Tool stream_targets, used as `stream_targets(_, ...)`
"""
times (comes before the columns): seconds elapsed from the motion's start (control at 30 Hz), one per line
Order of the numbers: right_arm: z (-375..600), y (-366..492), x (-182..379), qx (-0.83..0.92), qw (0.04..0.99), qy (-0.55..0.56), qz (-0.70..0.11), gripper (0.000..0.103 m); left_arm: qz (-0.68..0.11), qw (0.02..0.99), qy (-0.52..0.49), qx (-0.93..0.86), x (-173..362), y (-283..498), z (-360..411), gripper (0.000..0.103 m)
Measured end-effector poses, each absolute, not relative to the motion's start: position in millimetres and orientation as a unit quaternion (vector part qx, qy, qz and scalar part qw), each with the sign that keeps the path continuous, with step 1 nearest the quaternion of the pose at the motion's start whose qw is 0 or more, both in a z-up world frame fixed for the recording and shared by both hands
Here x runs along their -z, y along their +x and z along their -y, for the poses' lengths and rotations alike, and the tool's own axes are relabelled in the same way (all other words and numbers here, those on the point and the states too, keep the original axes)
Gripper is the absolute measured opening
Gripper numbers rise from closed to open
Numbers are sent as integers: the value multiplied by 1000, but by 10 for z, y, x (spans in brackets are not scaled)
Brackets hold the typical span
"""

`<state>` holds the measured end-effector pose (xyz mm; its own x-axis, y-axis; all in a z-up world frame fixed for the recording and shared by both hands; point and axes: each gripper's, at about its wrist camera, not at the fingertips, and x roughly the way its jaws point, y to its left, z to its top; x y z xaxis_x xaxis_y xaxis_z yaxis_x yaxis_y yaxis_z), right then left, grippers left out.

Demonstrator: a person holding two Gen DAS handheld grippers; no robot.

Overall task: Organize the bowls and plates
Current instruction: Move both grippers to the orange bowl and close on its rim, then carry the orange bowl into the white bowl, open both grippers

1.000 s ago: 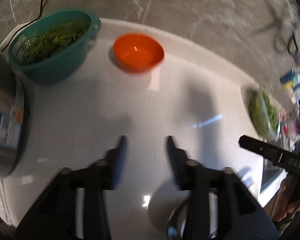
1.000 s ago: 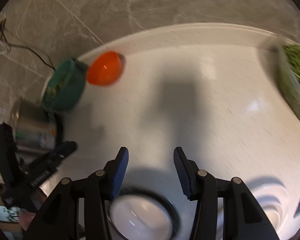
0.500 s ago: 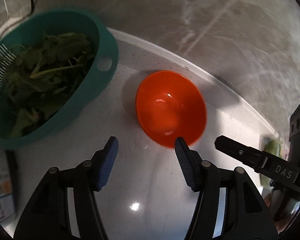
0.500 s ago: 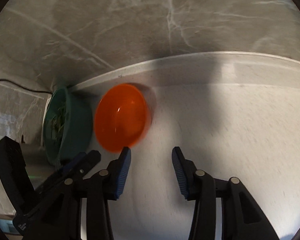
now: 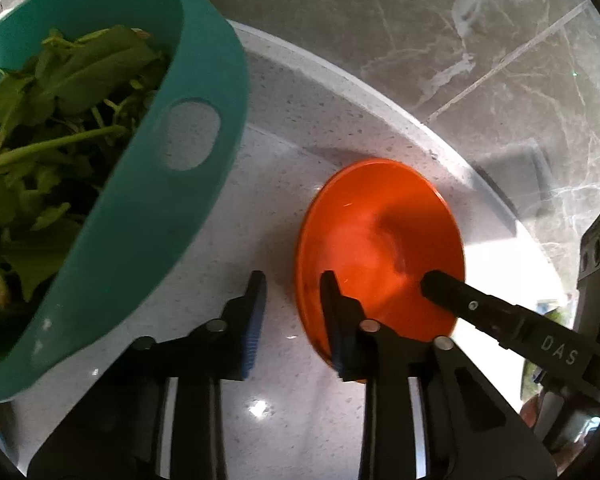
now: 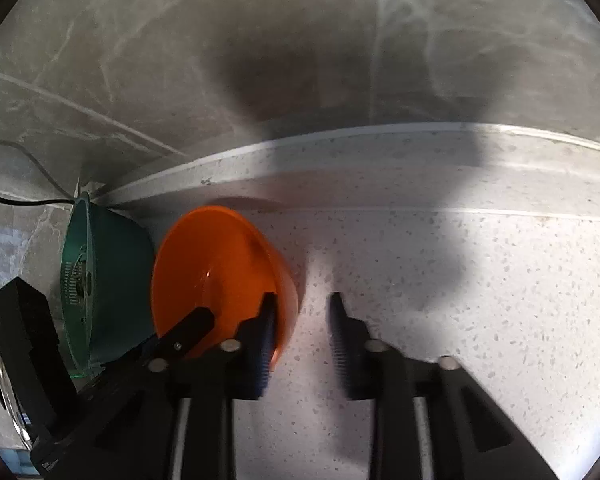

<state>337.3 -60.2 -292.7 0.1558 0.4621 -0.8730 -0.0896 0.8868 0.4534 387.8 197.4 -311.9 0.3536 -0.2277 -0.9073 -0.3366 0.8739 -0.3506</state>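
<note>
An orange bowl [image 5: 380, 236] sits on the white speckled counter near the back wall; it also shows in the right wrist view [image 6: 216, 276]. My left gripper [image 5: 292, 280] is open, with its right finger inside the bowl and its left finger outside the left rim. My right gripper [image 6: 302, 304] is open, with its left finger inside the bowl and its right finger outside the right rim. Each gripper shows in the other's view.
A teal colander [image 5: 112, 184] full of green leaves stands just left of the bowl; it also shows in the right wrist view [image 6: 100, 280]. A grey marble wall [image 6: 300, 48] rises behind the counter. A metal appliance edge [image 6: 4, 400] shows at far left.
Both grippers have moved forward to the orange bowl and now straddle its rim on opposite sides. The bowl and colander look much closer.
</note>
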Motion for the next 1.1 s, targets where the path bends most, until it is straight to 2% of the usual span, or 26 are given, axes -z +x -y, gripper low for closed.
stream_targets(0.07,570,3380,2915,-191,745,148,-621,15,-563,788,-250,-28,3115,3891,-1912,14)
stream_targets(0.13,542,3383,2898,-190,746,146,-621,12,-559,794,-239,-33,3076,3900,-1860,13)
stream_targets(0.3,559,3344,2851,-183,752,135,-619,12,-555,796,-241,-24,2994,3868,-1717,13)
stream_targets(0.6,700,3065,2481,-188,768,127,-599,12,-533,818,-214,-11,2488,3718,-1414,13)
stream_targets(0.8,858,2737,2084,-185,788,121,-575,12,-515,830,-216,5,2176,3278,-1228,13)
stream_targets(1.1,1025,2215,1791,-180,798,123,-561,12,-505,837,-210,22,1801,2518,-676,13)
